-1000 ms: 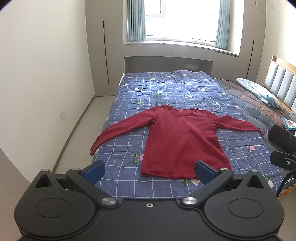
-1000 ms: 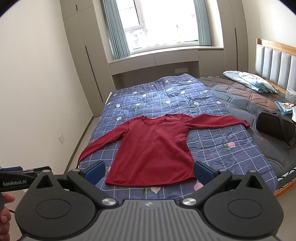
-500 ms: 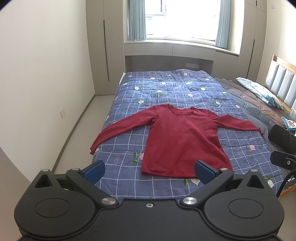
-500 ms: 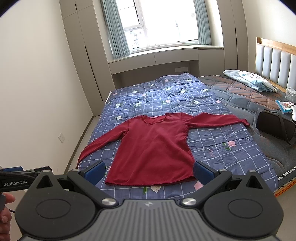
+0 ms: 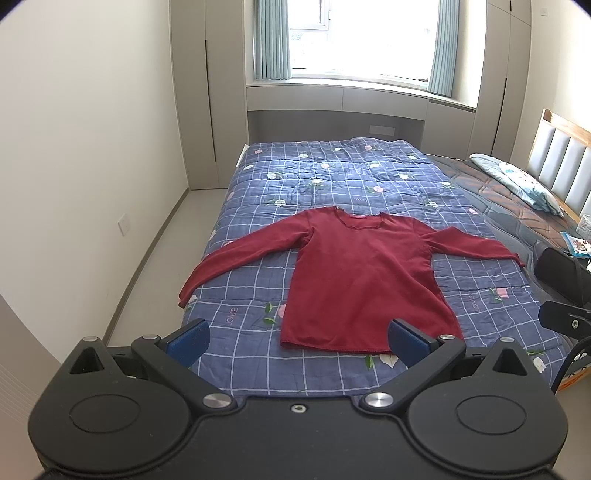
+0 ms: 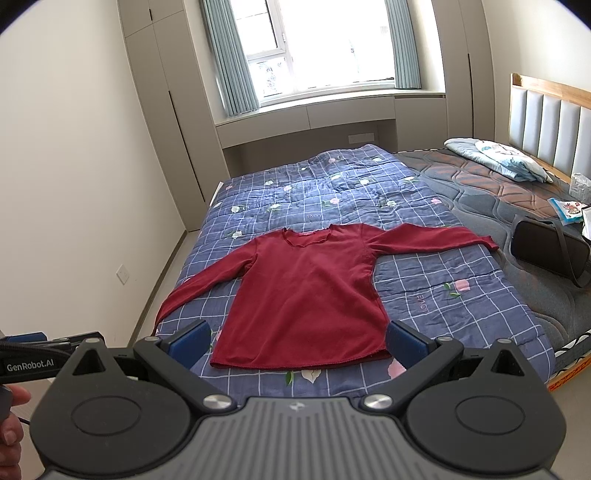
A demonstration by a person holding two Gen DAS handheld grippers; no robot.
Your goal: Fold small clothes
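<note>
Left wrist view: a red long-sleeved shirt (image 5: 364, 280) lies flat and face-up on the blue checked quilt (image 5: 332, 177) of the bed. Its neckline points away toward the window (image 5: 373, 33), its hem toward the camera, so the body runs along the line of sight while the sleeves stretch out to either side. The left claw (image 5: 297, 338) hangs above the near edge of the bed, spread wide and holding nothing. At the right edge, part of the other claw's black frame shows, and beyond it a black bag (image 5: 561, 275) on the bare mattress.

Right wrist view: the shirt (image 6: 306, 291) sits the same way, neckline far, hem near. The right claw (image 6: 297, 339) is also wide apart and empty, short of the hem. This view alone shows a hand (image 6: 11, 424) at the lower left and more of the padded headboard (image 6: 554, 122), with a pillow (image 6: 495, 157) lying beneath it.
</note>
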